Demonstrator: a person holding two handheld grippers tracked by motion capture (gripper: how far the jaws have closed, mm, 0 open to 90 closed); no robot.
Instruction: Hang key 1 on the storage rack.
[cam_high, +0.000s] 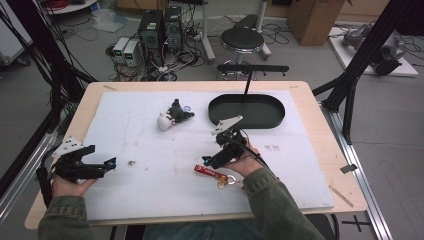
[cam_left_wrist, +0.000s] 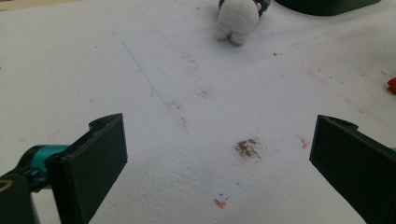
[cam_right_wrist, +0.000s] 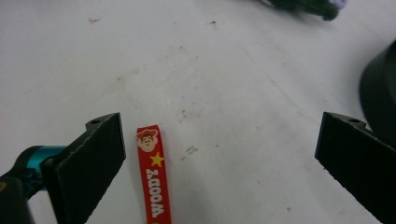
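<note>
A red strap keychain (cam_high: 210, 173) printed "WOODY" (cam_right_wrist: 153, 177) lies on the white foam mat, with a gold ring at its near end. My right gripper (cam_high: 207, 162) hovers just above its far end, jaws wide open, the strap lying close to the left jaw in the right gripper view. A small white and dark green plush toy (cam_high: 172, 116) lies further back near the mat's middle; its white end (cam_left_wrist: 237, 17) shows at the top of the left gripper view. My left gripper (cam_high: 109, 164) rests at the mat's left edge, open and holding nothing.
A black oval tray (cam_high: 246, 111) sits at the back right of the mat, with a thin black stand rising behind it. A brown stain (cam_left_wrist: 247, 148) marks the mat between the left jaws. The wooden table edge (cam_high: 320, 120) borders the mat.
</note>
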